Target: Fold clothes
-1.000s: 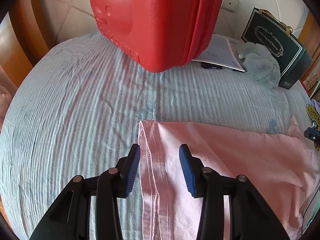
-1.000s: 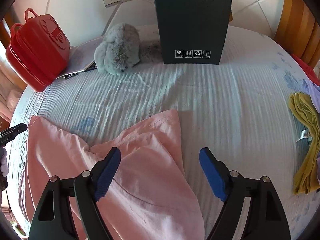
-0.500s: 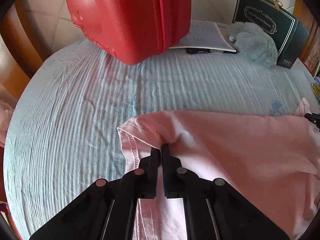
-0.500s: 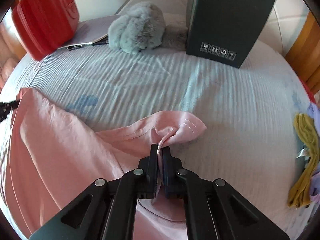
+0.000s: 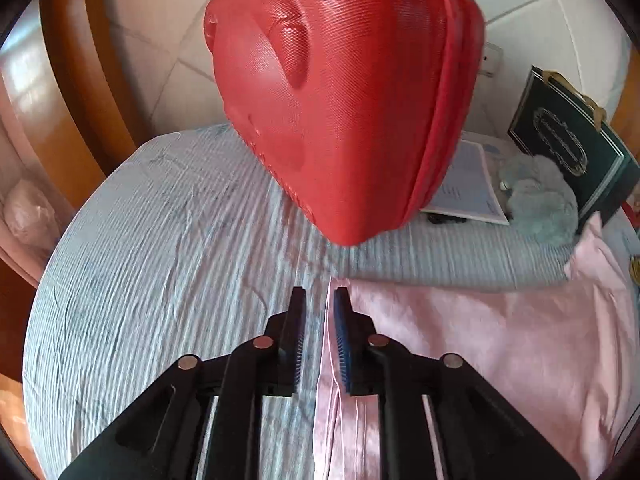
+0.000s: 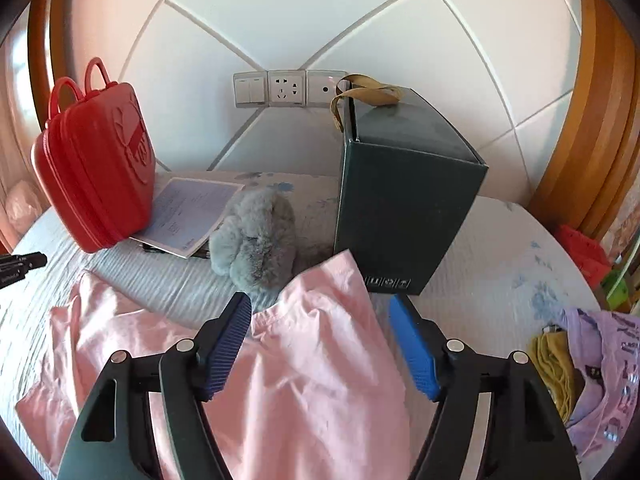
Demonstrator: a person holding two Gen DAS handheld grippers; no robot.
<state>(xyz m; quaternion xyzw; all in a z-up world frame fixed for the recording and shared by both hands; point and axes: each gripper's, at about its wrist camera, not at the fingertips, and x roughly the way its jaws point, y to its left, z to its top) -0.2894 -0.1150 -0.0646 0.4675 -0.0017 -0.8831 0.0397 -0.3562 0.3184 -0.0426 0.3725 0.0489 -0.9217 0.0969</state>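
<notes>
A pink garment (image 5: 480, 344) lies spread on the striped blue bed sheet (image 5: 160, 264). My left gripper (image 5: 319, 300) sits at the garment's left hem edge with its jaws a narrow gap apart; a thin line of hem runs between them, not clamped. In the right wrist view the pink garment (image 6: 320, 360) lies under my right gripper (image 6: 320, 312), which is wide open. The garment's far corner points up toward the dark box.
A red hard case (image 5: 344, 100) stands close ahead of the left gripper, also in the right wrist view (image 6: 96, 172). A grey plush toy (image 6: 256, 248), papers (image 6: 184, 216), and a dark green box (image 6: 404, 208) stand at the headboard. Yellow and purple clothes (image 6: 580, 372) lie at right.
Both grippers were shut on the pink garment half a second ago. Both have let go: the right stands wide open, the left slightly open. The garment now lies farther up the bed.
</notes>
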